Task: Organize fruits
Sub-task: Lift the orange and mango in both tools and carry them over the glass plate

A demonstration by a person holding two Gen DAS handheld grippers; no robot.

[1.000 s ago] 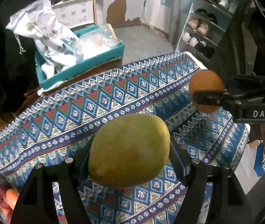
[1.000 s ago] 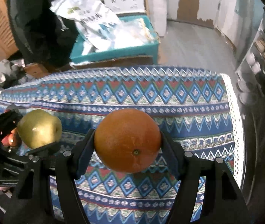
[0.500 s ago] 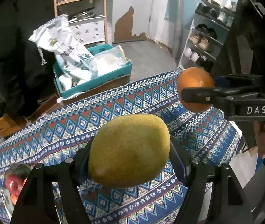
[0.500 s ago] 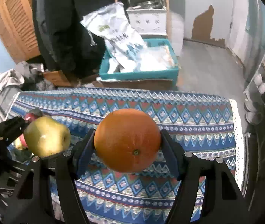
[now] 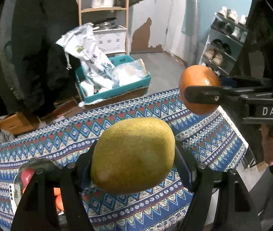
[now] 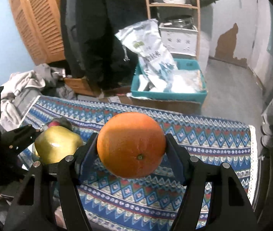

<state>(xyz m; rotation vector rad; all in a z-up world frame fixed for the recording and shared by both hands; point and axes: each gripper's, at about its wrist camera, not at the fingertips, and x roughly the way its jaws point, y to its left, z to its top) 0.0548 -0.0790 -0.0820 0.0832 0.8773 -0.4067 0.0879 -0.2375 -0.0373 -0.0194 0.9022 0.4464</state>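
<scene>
My left gripper (image 5: pixel 134 159) is shut on a yellow-green mango (image 5: pixel 133 155) and holds it high above the patterned tablecloth (image 5: pixel 117 115). My right gripper (image 6: pixel 131 146) is shut on an orange (image 6: pixel 131 144), also held above the cloth. In the left wrist view the orange (image 5: pixel 199 77) and right gripper show at the right. In the right wrist view the mango (image 6: pixel 57 147) shows at the left. A bowl (image 5: pixel 40 164) with red and orange fruit sits at the table's left end, partly hidden behind my left fingers.
A teal box (image 5: pixel 115 88) with plastic bags stands on the floor beyond the table. A wooden shelf (image 5: pixel 103 9), a shoe rack (image 5: pixel 225 44) and a dark hanging coat (image 6: pixel 90 28) lie behind. The table's right edge (image 6: pixel 253 154) has white trim.
Both grippers have risen and tilted up with their fruit; the table looks lower and farther. The bowl has come more into view at the left. Grips unchanged.
</scene>
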